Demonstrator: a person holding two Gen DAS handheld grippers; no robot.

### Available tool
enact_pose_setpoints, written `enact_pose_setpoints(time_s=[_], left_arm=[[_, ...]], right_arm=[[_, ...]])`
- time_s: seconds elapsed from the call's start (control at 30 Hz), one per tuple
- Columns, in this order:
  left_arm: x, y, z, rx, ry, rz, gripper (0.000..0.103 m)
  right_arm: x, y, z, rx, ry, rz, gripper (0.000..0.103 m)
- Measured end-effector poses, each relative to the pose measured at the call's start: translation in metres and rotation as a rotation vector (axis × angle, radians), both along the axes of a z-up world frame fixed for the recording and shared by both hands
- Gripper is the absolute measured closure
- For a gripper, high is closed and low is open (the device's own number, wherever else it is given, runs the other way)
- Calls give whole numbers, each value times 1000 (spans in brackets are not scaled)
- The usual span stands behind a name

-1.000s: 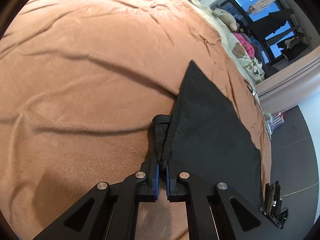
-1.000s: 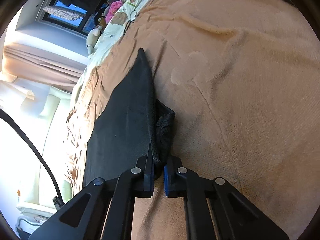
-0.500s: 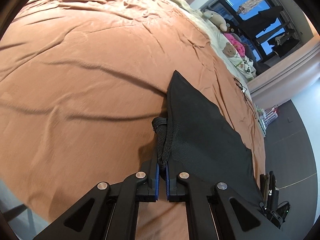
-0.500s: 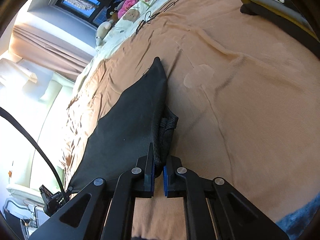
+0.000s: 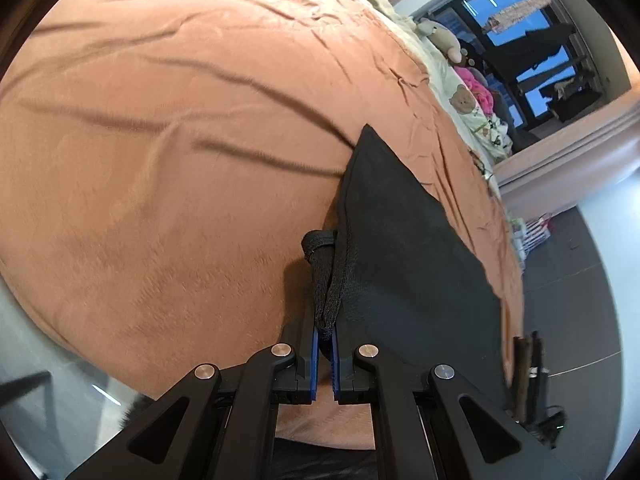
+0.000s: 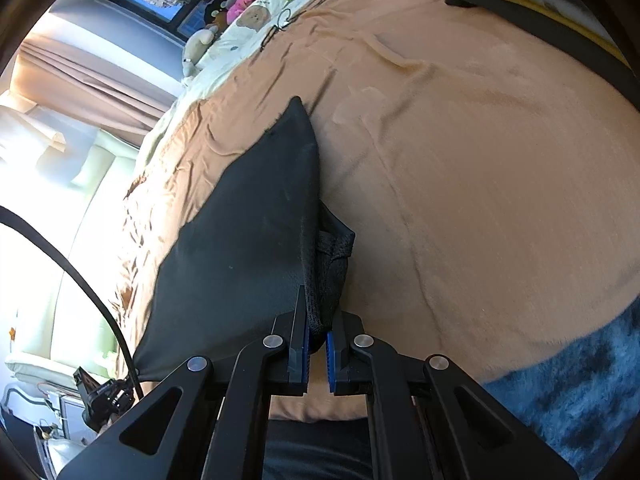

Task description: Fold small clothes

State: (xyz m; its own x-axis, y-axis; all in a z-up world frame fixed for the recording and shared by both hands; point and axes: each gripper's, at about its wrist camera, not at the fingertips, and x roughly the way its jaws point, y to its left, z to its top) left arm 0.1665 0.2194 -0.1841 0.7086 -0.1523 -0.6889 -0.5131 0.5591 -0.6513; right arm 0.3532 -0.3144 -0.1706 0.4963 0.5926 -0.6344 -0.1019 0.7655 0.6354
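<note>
Black garment (image 5: 400, 248) hangs stretched above the brown bedspread (image 5: 160, 160), one bunched corner clamped in the left gripper (image 5: 325, 336) and the opposite bunched corner clamped in the right gripper (image 6: 318, 330), both jaws closed tight on fabric.

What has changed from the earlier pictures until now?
Both grippers drew back toward the near bed edge, pulling the black garment along the brown bedspread. Unchanged: left gripper and right gripper stay shut on its corners, cloth stretched between them.
</note>
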Motion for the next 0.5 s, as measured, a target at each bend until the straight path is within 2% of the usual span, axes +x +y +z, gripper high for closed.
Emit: enact_pose_setpoints(time_s=[0.1, 0.17, 0.2, 0.27, 0.5], left_arm=[[-1, -1, -4, 1, 10, 8, 98], [-1, -3, -8, -16, 10, 6, 95], [-2, -2, -11, -31, 6, 10, 90], [-3, -1, -15, -51, 10, 25, 82], [-6, -2, -27, -106, -13, 39, 77]], right_arm=[[1, 0, -4, -29, 36, -18, 96], [-4, -1, 1, -59, 32, -30, 85], [-6, -2, 6, -70, 22, -35, 81], [-12, -7, 19, -80, -5, -42, 65], [-29, -1, 60, -162, -81, -21, 65]])
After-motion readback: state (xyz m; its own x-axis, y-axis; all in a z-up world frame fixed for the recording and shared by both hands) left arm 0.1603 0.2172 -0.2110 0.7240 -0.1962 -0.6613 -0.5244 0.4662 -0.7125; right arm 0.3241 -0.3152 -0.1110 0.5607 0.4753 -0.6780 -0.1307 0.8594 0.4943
